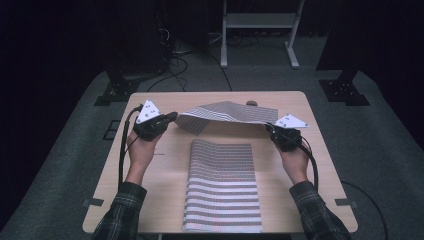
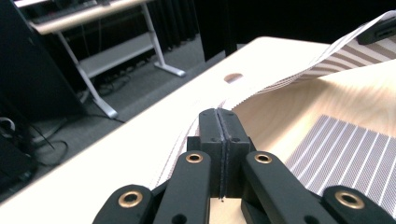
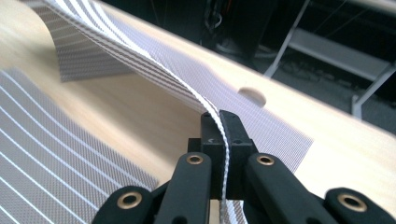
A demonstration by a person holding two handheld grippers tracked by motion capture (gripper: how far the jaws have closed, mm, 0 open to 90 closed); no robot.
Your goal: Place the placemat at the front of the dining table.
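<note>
A grey cloth with white stripes [image 1: 227,113] hangs stretched above the far half of the wooden table [image 1: 310,150], sagging a little in the middle. My left gripper [image 1: 172,118] is shut on its left corner, and my right gripper [image 1: 270,128] is shut on its right corner. In the left gripper view the jaws [image 2: 218,117] are pressed together, and the cloth's edge [image 2: 299,74] runs off to the upper right. In the right gripper view the striped hem [image 3: 220,140] passes between the shut jaws. A second striped cloth [image 1: 222,187] lies folded flat at the table's front middle.
A small round hole [image 1: 251,103] sits near the table's far edge, just behind the held cloth. Beyond the table stand a white desk frame [image 1: 260,30] and dark stand feet [image 1: 345,90], with cables on the floor [image 1: 175,65]. A cable trails from each gripper.
</note>
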